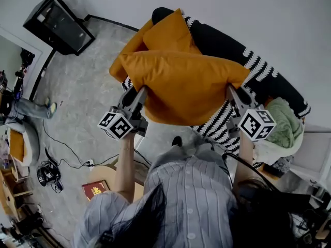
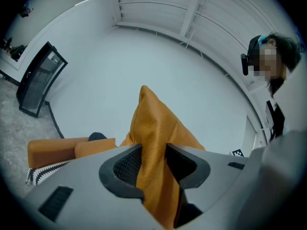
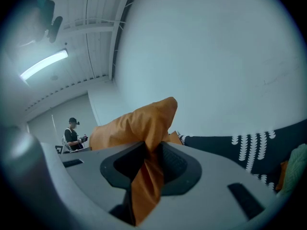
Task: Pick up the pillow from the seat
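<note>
A large orange pillow (image 1: 186, 84) hangs in the air in front of the seat, held by its two lower corners. My left gripper (image 1: 140, 93) is shut on its left corner, and the orange fabric (image 2: 153, 176) runs pinched between the jaws. My right gripper (image 1: 231, 92) is shut on the right corner, where a fold of the pillow (image 3: 146, 176) is clamped between the pads. Behind it a second orange pillow (image 1: 168, 32) still rests on the black seat with the white pattern (image 1: 248, 56).
A black box (image 1: 57, 25) stands on the grey carpet at the far left. A green cloth (image 1: 284, 123) lies at the seat's right end. Cables (image 1: 62, 161) and a red book (image 1: 95, 189) lie on the floor near the person's left side. Another person (image 3: 73, 134) stands far off.
</note>
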Demonstrator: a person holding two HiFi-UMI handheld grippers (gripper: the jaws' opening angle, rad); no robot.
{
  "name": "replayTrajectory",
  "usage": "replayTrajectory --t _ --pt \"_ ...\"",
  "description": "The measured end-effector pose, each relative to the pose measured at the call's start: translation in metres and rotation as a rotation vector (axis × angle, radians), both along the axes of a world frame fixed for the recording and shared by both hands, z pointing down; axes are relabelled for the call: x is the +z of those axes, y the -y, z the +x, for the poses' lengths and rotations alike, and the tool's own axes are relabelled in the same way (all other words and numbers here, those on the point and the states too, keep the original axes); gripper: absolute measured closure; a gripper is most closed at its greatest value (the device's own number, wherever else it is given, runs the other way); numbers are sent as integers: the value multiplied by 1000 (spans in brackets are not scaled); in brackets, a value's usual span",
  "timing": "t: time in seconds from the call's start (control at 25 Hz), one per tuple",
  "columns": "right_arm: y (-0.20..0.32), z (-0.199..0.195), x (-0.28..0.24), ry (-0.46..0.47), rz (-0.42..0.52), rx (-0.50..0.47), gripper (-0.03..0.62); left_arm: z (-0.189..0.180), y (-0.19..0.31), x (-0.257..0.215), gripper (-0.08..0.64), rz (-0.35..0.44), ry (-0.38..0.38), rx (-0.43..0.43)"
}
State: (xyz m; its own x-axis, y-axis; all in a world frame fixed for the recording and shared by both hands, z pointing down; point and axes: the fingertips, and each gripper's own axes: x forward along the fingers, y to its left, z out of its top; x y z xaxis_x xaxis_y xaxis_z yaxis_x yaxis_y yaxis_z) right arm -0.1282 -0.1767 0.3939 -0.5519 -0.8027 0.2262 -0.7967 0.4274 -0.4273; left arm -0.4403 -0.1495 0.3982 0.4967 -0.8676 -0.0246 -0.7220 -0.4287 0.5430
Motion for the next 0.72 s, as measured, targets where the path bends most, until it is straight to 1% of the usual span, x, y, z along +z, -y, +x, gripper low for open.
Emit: replayTrajectory --t 0.16,0.4,0.52,0.72 --pt "-10 -14 2 -15 -3 29 486 -15 -3 3 390 2 -4 28" --pt "-20 -21 3 -41 -13 44 486 -21 -8 7 390 -13 -19 31" --pt "-23 -17 3 -44 -16 37 486 -18 -13 7 390 -3 -28 20" --pt "-36 0 -1 -44 -16 9 486 -2 -32 2 390 17 -30 -2"
